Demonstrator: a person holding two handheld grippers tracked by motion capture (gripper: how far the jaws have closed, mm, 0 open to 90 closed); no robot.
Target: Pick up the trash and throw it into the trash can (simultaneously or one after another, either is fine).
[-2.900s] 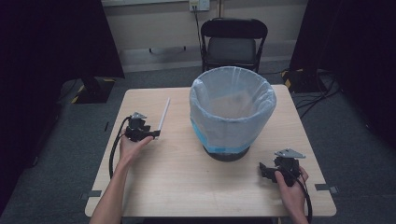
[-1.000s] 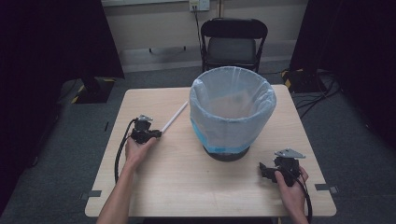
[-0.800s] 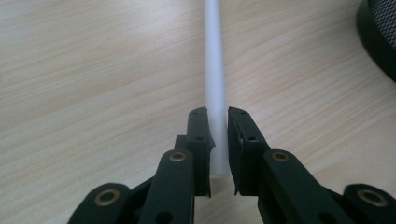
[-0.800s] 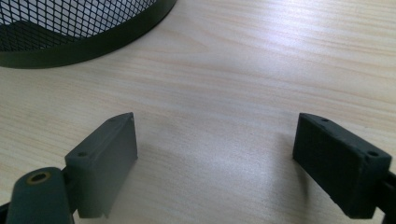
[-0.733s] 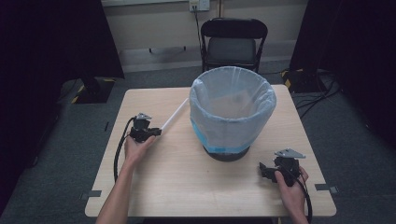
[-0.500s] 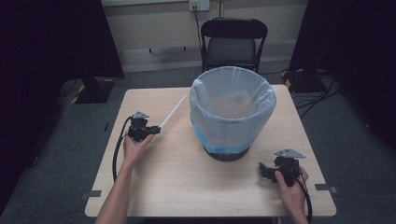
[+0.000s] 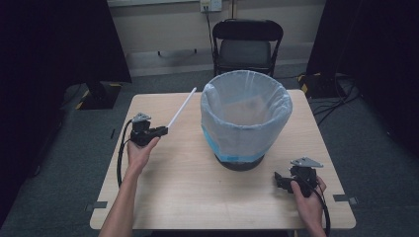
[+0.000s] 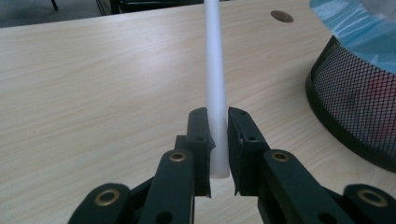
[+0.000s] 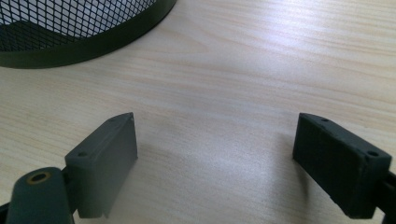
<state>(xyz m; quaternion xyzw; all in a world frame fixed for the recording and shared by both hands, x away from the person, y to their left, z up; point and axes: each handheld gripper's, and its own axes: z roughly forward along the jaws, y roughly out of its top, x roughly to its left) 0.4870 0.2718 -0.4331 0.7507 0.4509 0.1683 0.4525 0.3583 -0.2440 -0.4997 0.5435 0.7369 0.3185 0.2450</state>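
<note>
Gripping a white tube (image 7: pixel 181 107) at its near end, the left claw (image 7: pixel 164 129) sits over the left part of the tabletop (image 7: pixel 197 197) in the high view, held in the person's left hand (image 7: pixel 140 150); the tube runs from the jaws up and away toward the far edge, slanting toward the rim of the bin (image 7: pixel 245 118), its far tip just short of that rim; in the left gripper view the two black jaws press on the tube (image 8: pixel 216 93) from both sides, its cut end lying between them, and the tube points away over the wood with the bin's black mesh wall (image 8: pixel 359 102) to one side; the bin stands at the middle of the tabletop, lined with a pale blue bag whose edge folds over the rim; the right claw (image 7: pixel 279 180) rests low at the near right corner, well apart from the bin's base; in the right gripper view its jaws stand wide and released, with bare wood between them and the bin's mesh base (image 9: pixel 84 28) farther off; a black folding chair (image 7: pixel 247 44) stands behind the tabletop.
</note>
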